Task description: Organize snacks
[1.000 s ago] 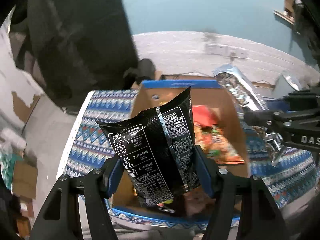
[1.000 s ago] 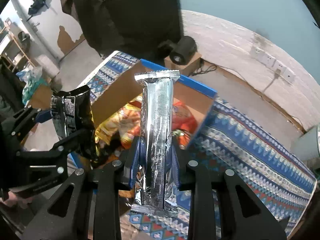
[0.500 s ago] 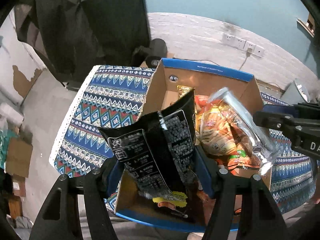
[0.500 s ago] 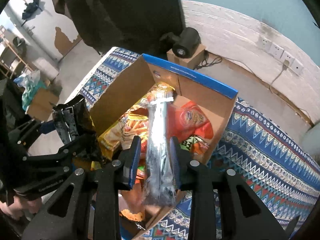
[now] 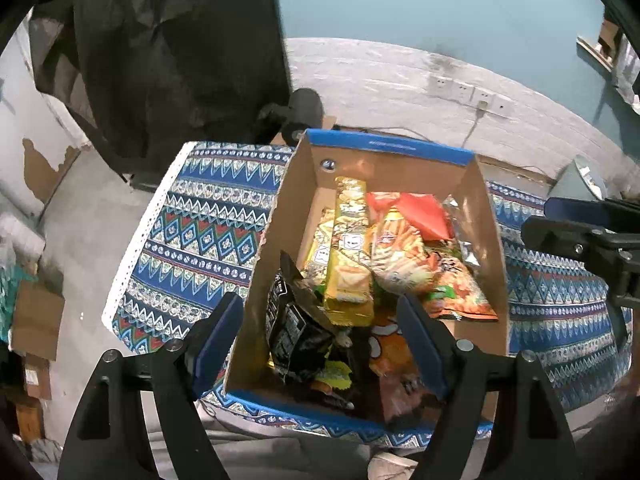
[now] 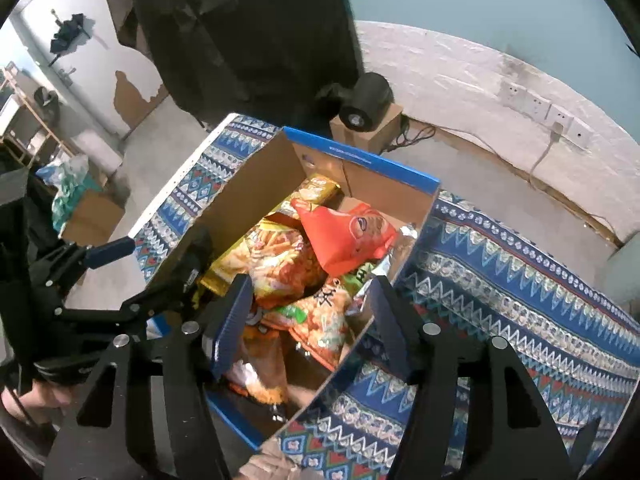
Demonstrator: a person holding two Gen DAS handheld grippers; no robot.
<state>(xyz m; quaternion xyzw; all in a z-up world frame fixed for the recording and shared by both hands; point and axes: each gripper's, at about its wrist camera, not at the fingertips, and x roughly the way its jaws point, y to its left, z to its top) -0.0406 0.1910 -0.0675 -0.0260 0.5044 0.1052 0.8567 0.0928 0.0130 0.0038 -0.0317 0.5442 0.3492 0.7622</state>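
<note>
Brown cardboard makes the one open box with a blue rim [image 5: 384, 147] [image 6: 360, 156], which stands on a cloth with blue zigzag pattern [image 5: 208, 220] [image 6: 500, 280] near the cloth's back left corner. Inside the box the snack packs lie in a loose heap, and I count about six of them. One long yellow pack [image 5: 349, 248] lies from the back wall toward the front. One plain red-orange bag [image 5: 416, 210] [image 6: 344, 236] lies at the back right. One bag with pictures of orange sticks [image 5: 398, 256] [image 6: 276, 264] lies in the middle, and one orange bag with green print [image 6: 320, 320] is in front of it. One black bag with white text [image 5: 296, 320] leans against the left wall at the front corner. One silver foil pack [image 5: 460, 232] [image 6: 380, 268] lies along the right wall, mostly hidden in the right wrist view.

Two grippers hang over the box. Left gripper [image 5: 320, 344] has its two blue-padded fingers wide apart and holds nothing; the black bag is below, between them. Right gripper [image 6: 308, 324] is also spread wide and holds nothing, over the front right part of the box.

One black round device [image 6: 366, 100] sits on a small cardboard carton behind the box.
</note>
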